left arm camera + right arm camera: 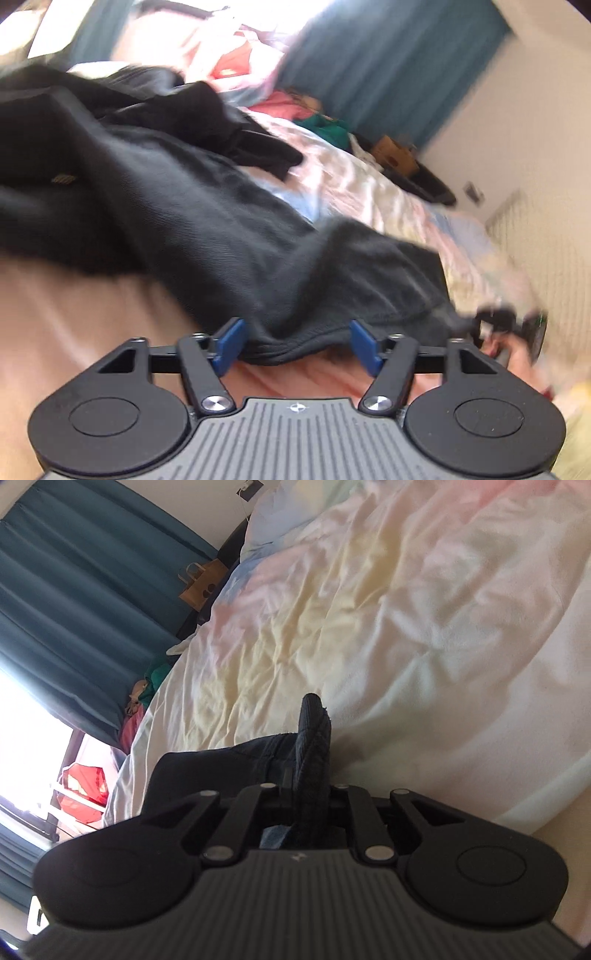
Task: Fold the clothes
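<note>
Left hand-held gripper (298, 345) is sitting open at the bottom centre of its view, blue pads (231, 343) spread, with the hem of the dark garment (207, 221) lying between them but not pinched. The garment is spreading up and to the left across the bed (388, 199), bunched and rumpled. Right hand-held gripper (308, 794) is clamping a ribbed edge of the same dark cloth, which is sticking up at lower centre of its view.

Risks, as judged:
- The left view is blurring, so closing now is likely catching several layers or missing the hem.
- Only one corner is being held; lifting risks dragging the bunched cloth into a twist.
- The right grip looks narrow; a pull may be slipping it free.
- Other dark clothing (236, 129) at upper left may be tangling in.
</note>
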`<state>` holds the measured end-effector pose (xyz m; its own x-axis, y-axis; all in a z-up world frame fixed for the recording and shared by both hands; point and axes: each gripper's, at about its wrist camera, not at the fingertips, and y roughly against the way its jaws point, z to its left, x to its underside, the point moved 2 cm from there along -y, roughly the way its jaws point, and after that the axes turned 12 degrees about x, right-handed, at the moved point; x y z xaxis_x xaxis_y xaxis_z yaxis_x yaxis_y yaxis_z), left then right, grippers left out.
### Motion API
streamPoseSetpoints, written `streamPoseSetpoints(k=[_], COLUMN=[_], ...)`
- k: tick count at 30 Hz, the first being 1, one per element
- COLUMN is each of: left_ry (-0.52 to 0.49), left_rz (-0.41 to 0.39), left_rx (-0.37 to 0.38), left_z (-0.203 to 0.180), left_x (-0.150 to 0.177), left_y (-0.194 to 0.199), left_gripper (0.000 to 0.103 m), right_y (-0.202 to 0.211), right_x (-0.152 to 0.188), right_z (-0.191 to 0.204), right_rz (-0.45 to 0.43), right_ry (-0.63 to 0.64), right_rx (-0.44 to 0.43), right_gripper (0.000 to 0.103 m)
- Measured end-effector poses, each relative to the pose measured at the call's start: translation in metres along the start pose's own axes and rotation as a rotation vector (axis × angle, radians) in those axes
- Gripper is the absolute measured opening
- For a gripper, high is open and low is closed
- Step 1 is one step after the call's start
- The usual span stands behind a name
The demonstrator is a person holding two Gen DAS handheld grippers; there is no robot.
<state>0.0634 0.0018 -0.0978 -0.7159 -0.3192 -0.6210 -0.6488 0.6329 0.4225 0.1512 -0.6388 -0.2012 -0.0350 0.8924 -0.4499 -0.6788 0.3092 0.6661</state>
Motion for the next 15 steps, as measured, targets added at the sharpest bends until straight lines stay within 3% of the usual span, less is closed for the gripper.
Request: streamPoseSetpoints(k=[4, 7, 9, 11, 15], left_ry=[0.327, 0.603, 0.747, 0.842, 0.927], left_rz=[-0.134, -0.226, -0.310, -0.417, -0.595], left_rx=[-0.068, -0.119, -0.082, -0.048, -0.077], left_z=[0.056, 0.107, 0.133, 0.149, 0.170], left_x=[-0.023, -0.029, -0.030, -0.032, -0.036], left_y=[0.031, 0.044, 0.053, 0.064, 0.081], left_gripper=[0.088, 0.087, 0.086, 0.086, 0.083], right_y=[0.009, 0.007, 0.003, -0.001, -0.002], right_x=[0.000, 0.001, 0.002, 0.002, 0.003], right_z=[-0.002, -0.005, -0.008, -0.010, -0.010], right_rz=[0.029, 0.061, 0.095, 0.121, 0.123], right_ry=[-0.038, -0.070, -0.100, -0.127, -0.140], right_rx=[-0.018, -0.021, -0.036, -0.056, -0.076], right_gripper=[0.014, 0.022, 0.029, 0.030, 0.030])
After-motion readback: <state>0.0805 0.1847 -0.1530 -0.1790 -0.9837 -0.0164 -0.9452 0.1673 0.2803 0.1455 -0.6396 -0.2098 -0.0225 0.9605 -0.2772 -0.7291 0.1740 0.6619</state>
